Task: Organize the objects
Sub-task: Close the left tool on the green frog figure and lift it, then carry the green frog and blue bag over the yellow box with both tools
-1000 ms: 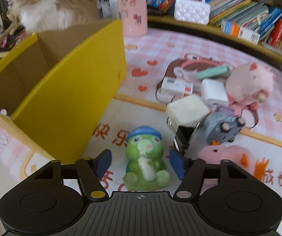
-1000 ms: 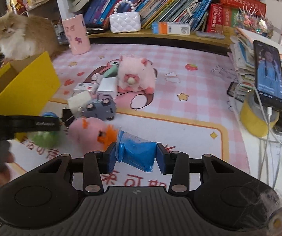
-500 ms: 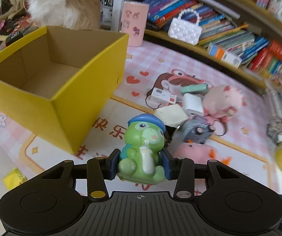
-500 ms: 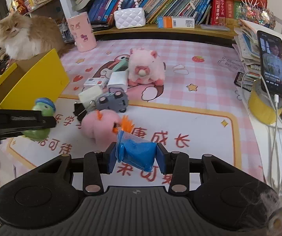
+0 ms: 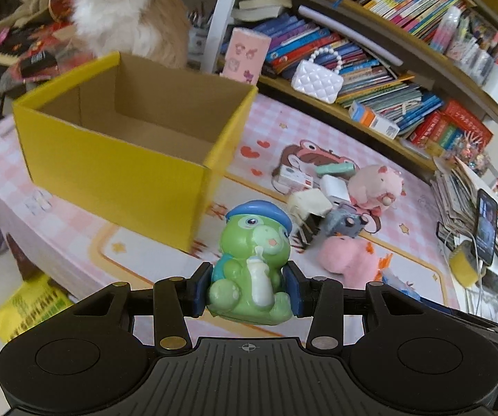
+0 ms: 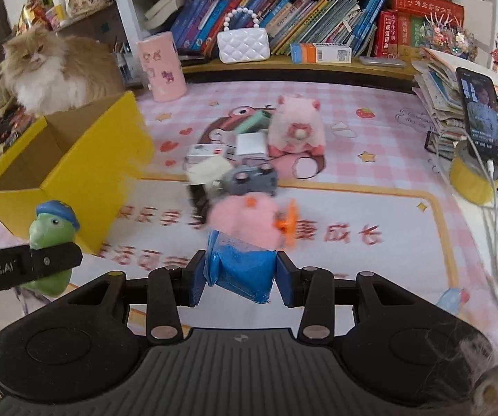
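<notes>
My left gripper [image 5: 247, 289] is shut on a green toy frog with a blue cap and a milk bottle [image 5: 252, 267] and holds it in the air, in front of and to the right of the open yellow cardboard box [image 5: 120, 170]. The frog also shows in the right wrist view [image 6: 53, 239] at the far left, near the box [image 6: 75, 180]. My right gripper [image 6: 240, 279] is shut on a blue packet [image 6: 240, 267] and holds it above the mat.
On the pink mat lie a pink plush with orange fins [image 6: 245, 218], a grey toy car [image 6: 252, 180], a pink plush pig [image 6: 297, 128], small white boxes [image 6: 249, 145] and a black clip [image 5: 306, 234]. A cat [image 5: 127, 14] sits behind the box. A phone [image 6: 481, 114] stands at right.
My left gripper closed on the green frog and lifted it off the mat, rising above the box's rim level. My right gripper kept the blue packet and rose slightly.
</notes>
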Motion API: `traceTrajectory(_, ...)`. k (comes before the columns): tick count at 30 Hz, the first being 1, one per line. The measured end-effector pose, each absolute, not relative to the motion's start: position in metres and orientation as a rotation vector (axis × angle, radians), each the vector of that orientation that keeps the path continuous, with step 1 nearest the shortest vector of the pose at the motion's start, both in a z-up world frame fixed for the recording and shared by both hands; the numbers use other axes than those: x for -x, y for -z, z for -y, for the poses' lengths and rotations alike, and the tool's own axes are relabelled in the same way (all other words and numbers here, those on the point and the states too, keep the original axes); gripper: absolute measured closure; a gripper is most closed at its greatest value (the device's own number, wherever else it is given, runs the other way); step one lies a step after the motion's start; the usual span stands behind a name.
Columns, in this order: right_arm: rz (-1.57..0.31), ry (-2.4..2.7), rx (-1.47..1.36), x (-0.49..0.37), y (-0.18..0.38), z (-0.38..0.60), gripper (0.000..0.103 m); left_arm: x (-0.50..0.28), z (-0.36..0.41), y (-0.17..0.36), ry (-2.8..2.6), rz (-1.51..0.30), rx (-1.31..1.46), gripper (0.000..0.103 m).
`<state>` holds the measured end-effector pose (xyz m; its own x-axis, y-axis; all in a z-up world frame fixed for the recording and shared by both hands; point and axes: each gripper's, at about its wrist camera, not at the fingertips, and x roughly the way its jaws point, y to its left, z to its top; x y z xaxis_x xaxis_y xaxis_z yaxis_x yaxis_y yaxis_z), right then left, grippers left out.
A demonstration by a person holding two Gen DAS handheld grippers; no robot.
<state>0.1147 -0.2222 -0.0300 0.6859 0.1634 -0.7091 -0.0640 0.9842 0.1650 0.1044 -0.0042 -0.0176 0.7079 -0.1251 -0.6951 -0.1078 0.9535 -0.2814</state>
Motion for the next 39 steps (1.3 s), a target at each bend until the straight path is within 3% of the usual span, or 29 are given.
traceTrajectory(20, -0.761, -0.135, -0.137, -0.027, 0.024, 0.031, 0.064, -0.023, -0.168, 0.002, 0.051, -0.74, 0.253, 0.061)
traceTrajectory(39, -0.746, -0.119, -0.069, -0.015, 0.016, -0.004, 0.064, -0.02, -0.191, 0.001, 0.1, -0.719, 0.261, 0.061)
